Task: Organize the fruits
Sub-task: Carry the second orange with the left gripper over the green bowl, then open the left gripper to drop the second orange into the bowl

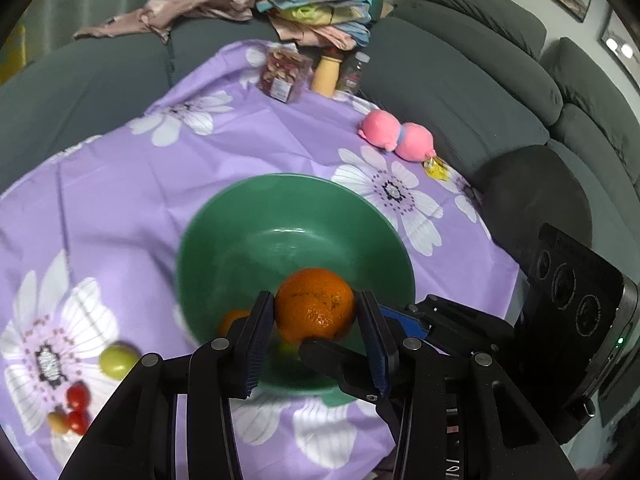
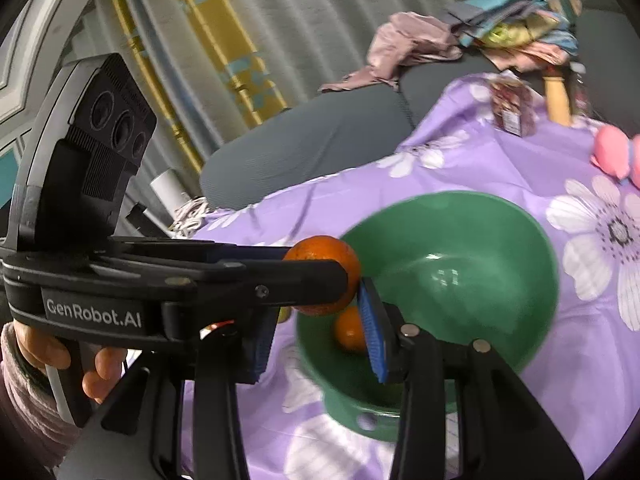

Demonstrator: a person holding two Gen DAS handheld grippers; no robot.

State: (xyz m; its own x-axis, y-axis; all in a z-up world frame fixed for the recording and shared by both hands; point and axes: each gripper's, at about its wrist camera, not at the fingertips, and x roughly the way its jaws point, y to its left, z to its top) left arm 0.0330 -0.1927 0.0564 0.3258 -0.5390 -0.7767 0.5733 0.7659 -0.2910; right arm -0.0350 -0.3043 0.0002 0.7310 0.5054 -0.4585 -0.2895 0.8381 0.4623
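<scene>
One grey upholstered sofa, softly padded, wraps round behind the bowl and to its right. One purple cloth, smooth and printed with large white flowers, lies under the bowl. One loose heap of folded fabrics sits far behind the bowl.

One green bowl: round, deep, glossy, standing upright on the cloth.

Two hand-held grippers, black with ribbed blue pads. The left gripper is clenched on the large orange, one pad on each flank. A hand in a knitted sleeve holds it. The right gripper comes in beside it. One of its pad tips touches the same fruit and its other finger is hidden, so its grip cannot be determined.

One large orange: round, pebbled skin, deep orange with dark flecks, held above the near rim of the bowl.

One pink plush toy, two-lobed, lies beyond the bowl to its right. Three containers stand behind the bowl: one clear packet, one wooden grinder, one clear bottle.

One small orange lies inside the bowl. Left of the bowl lie one green fruit, smooth and round, two red fruits and one yellowish piece, blurred.
</scene>
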